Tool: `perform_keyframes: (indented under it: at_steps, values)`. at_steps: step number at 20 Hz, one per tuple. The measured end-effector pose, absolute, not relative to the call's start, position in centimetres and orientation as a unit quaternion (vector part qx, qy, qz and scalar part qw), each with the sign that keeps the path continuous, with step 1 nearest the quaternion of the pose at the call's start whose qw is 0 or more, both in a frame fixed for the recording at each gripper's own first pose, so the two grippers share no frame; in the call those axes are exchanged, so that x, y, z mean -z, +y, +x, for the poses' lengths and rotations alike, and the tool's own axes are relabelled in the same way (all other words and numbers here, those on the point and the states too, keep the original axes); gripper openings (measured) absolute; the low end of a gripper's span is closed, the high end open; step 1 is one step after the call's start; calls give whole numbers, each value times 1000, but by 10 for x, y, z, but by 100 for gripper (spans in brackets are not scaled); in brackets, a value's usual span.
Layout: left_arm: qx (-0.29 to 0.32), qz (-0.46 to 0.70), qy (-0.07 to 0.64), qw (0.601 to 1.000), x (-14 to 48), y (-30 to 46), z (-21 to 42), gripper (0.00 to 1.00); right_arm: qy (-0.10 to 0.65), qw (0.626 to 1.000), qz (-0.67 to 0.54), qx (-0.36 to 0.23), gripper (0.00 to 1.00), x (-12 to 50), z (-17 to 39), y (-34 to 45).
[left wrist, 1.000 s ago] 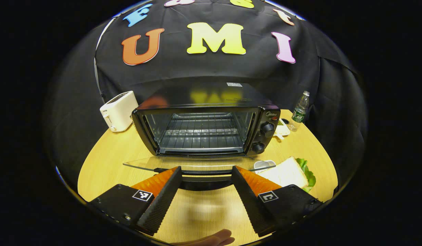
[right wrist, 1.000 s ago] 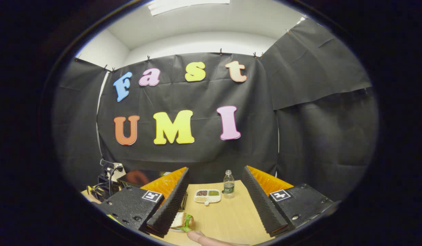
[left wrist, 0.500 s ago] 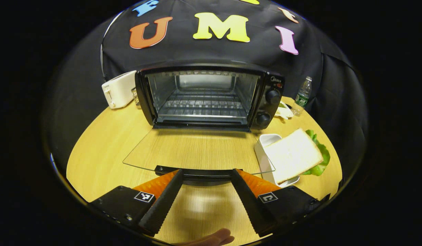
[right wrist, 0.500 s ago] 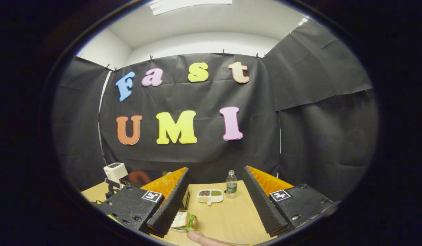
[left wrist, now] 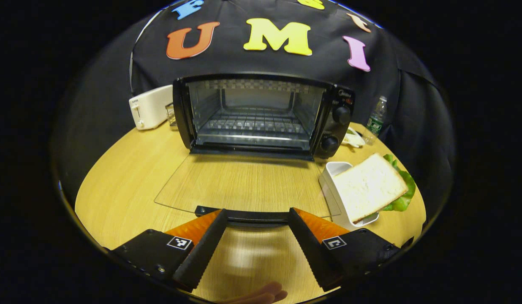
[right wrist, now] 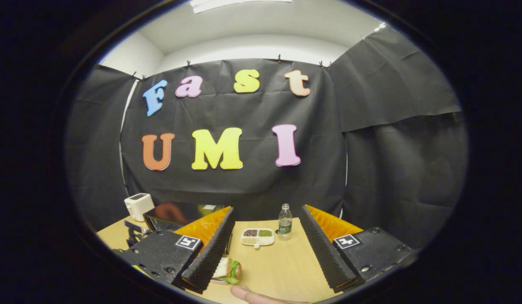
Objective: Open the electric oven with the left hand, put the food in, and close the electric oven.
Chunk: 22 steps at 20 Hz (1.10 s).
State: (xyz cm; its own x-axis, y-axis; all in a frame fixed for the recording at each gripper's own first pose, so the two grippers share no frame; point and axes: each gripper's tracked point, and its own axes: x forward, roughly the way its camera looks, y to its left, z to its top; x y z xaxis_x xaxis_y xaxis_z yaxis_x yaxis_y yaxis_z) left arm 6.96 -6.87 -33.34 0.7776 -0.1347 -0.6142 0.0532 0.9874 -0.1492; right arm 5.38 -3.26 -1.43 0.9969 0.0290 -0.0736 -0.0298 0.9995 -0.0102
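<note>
- Since a second ago the glass door [left wrist: 244, 185] of the oven [left wrist: 261, 114] has swung from half-lowered to lying flat and level over the table [left wrist: 117, 185], so the cavity and its wire rack [left wrist: 254, 124] now face the left gripper view squarely.
- Left gripper [left wrist: 254, 234]: its fingers stand apart, one on each side of the door handle [left wrist: 244, 216], close to it but pressing on nothing that I can make out.
- Opening looks finished; loading the food is the step now due.
- Sandwich [left wrist: 368, 185], white bread over green lettuce, lies tilted on a small white tray [left wrist: 330, 169] just beside the door's right edge, in front of the two control knobs [left wrist: 341, 115].
- Right gripper [right wrist: 265, 249]: fingers apart and empty, raised above the table and aimed at the back wall; the sandwich [right wrist: 227, 270] shows low beside its left finger, and the view has shifted only slightly from before.
- My reading: the right gripper must drop and turn toward the sandwich, while the left one has to clear the doorway.
- Risk: the bread may slide off the lettuce when lifted, and the open door lies close to the tray.
- Behind stand a toaster [left wrist: 149, 107], a water bottle [left wrist: 376, 120] and a divided snack dish [right wrist: 256, 237].
</note>
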Motion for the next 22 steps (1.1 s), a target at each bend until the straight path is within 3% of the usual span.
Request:
perform_keyframes:
  at_steps: [12,19,22]
  values:
    - [55,-55,98,992,117,-43,40,93,199,978,6,-69,100,96,111,-17]
    - [29,-45,-29,998,23,-22,11,93,368,912,83,-159,99,186,131,15]
    - [27,-43,-49,998,9,-20,2,92,436,875,117,-176,99,226,140,26]
